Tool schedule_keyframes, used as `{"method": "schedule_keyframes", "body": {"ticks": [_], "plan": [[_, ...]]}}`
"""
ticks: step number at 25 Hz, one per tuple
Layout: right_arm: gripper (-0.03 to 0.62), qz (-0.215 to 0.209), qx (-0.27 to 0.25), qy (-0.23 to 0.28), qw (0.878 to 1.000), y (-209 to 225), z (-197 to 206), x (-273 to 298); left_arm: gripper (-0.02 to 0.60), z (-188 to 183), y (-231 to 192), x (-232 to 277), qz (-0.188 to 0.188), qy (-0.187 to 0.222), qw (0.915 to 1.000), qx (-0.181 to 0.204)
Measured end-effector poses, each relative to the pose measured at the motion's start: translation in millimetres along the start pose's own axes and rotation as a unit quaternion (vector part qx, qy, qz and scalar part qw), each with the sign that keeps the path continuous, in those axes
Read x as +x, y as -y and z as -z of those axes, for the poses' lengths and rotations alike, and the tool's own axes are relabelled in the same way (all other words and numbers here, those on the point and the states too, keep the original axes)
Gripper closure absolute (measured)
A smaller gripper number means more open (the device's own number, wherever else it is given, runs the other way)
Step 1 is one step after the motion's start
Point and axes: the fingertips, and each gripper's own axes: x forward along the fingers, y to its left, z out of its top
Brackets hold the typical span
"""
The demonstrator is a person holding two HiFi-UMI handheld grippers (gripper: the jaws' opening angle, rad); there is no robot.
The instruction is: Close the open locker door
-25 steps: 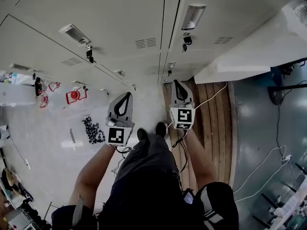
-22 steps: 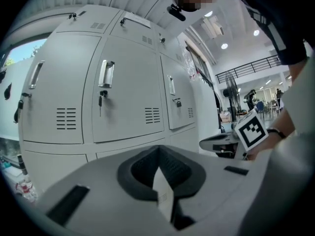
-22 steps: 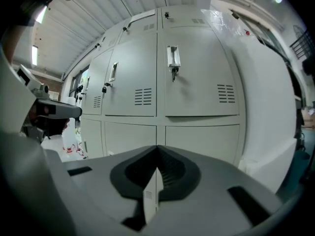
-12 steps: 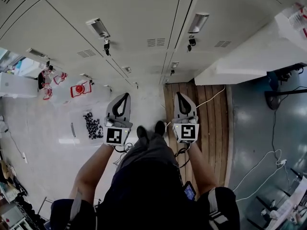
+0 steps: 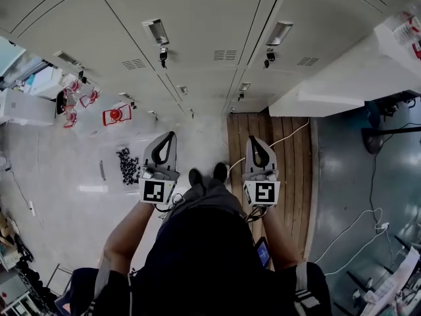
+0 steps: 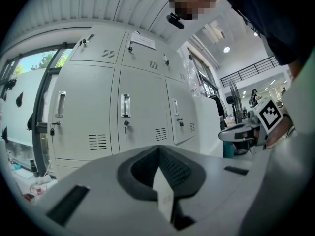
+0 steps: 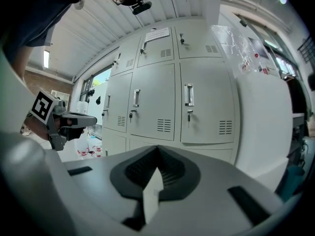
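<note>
Pale glossy floor (image 5: pixel 72 203) beside a wooden plank strip (image 5: pixel 296 170); daylight through a window (image 6: pixel 32 65).

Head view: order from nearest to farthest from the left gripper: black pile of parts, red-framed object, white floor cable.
1. black pile of parts, just left of the left gripper.
2. red-framed object, farther up-left.
3. white floor cable, far right.

the pale grey locker doors (image 5: pixel 197 12) stand far ahead of me, each with an upright metal handle (image 5: pixel 156 30), a key (image 5: pixel 162 56) in its lock and vent slots (image 5: pixel 223 55), all looking flush shut; which is open i cannot tell.
</note>
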Motion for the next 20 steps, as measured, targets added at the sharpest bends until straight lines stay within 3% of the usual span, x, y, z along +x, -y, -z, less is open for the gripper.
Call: {"method": "schedule_keyframes", "body": {"ticks": [5, 20], "plan": [[0.592, 0.01, 0.002, -0.003, 1.0, 0, -9, -10, 0.58, 0, -9, -20, -0.016, -0.004, 0.9999, -0.002], [0.595, -0.001, -0.006, -0.038, 0.999, -16, 15, -13, 0.58, 0, -19, -45, -0.044, -0.007, 0.999, 0.006]]}}
